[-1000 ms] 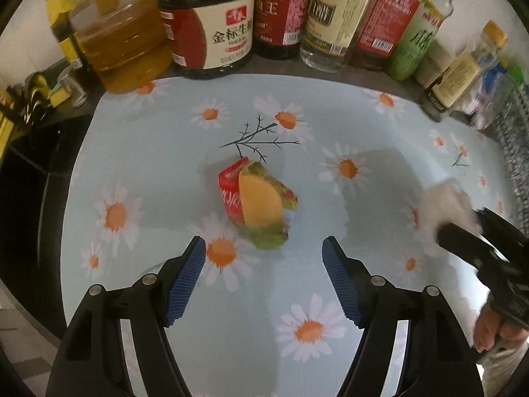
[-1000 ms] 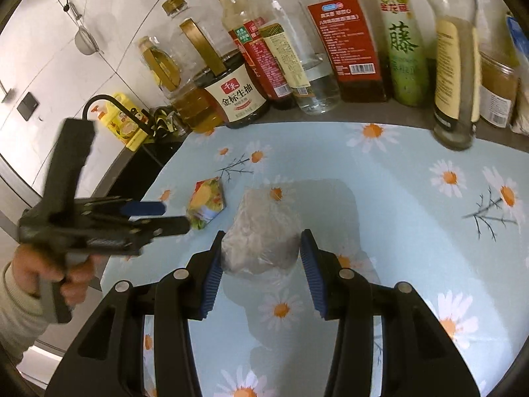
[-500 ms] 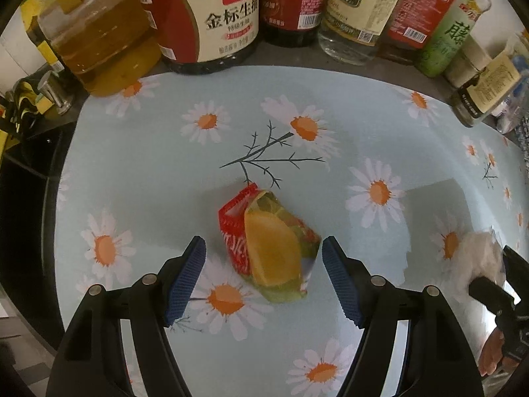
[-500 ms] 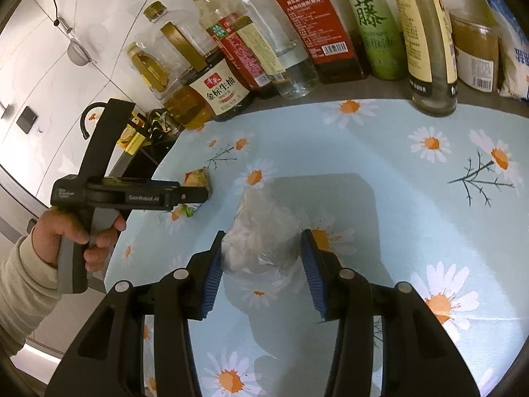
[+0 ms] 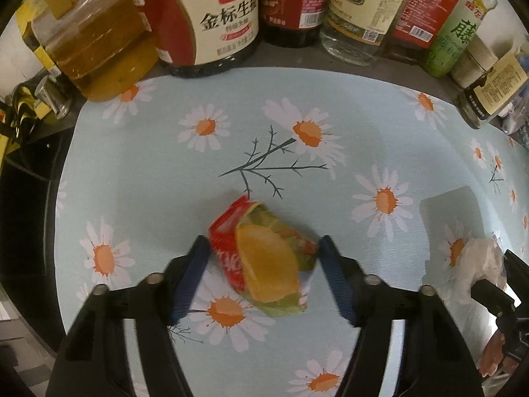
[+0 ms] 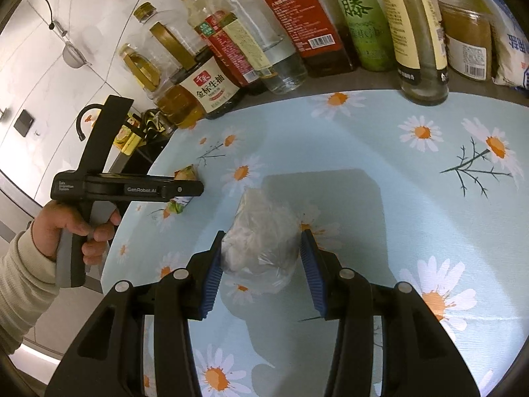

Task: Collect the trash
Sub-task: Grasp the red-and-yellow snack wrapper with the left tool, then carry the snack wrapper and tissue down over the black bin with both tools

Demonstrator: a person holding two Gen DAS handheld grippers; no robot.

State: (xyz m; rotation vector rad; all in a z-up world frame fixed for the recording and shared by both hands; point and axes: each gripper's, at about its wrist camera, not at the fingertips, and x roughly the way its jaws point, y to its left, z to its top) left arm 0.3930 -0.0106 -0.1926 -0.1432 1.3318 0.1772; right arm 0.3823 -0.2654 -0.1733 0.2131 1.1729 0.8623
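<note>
Two grabs going: my left gripper (image 5: 264,258), just closing, brackets the snack wrapper (image 5: 264,261) on the daisy cloth (image 5: 330,115) without quite pinching, so I'd squeeze before lifting, while my right gripper (image 6: 261,258) hugs the plastic wad (image 6: 261,241).

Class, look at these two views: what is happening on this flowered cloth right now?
A person is clearing rubbish with a hand-held tool in each hand. The left tool has just been closing around a crumpled red, yellow and green wrapper on the flowered cloth; the wrapper sits between its fingers. The right tool is clamped on a clear plastic bag. Sauce bottles stand behind.
</note>
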